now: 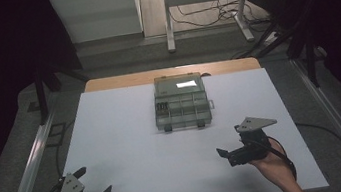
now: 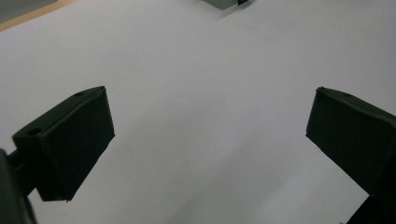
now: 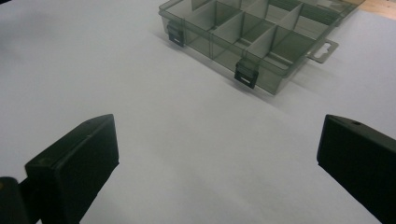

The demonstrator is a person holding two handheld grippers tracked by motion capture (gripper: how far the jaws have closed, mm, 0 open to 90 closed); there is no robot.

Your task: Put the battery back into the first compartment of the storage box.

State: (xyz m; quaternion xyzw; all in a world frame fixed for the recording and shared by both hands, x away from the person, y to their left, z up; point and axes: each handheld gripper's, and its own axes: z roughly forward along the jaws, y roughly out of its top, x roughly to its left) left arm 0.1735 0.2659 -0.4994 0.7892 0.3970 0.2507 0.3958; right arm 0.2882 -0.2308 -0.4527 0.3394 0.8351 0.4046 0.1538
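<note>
organiser box point(image 2: 229, 3) cropped by top edge, its far compartments point(image 3: 299, 7) cut off, contents point(image 1: 162, 106) too small to tell

Translucent smoky plastic organiser box point(image 3: 252, 39), matt white sheet point(image 1: 130, 147), perhaps paper

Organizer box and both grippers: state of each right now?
Organizer box: lid open, folded back flat; lying level on the white table; both front latches undone; a few dark items in one left compartment, the other compartments look empty.
Left gripper: open, holding nothing, at the table's near left corner.
Right gripper: open, holding nothing, near right, apart from the box.
</note>
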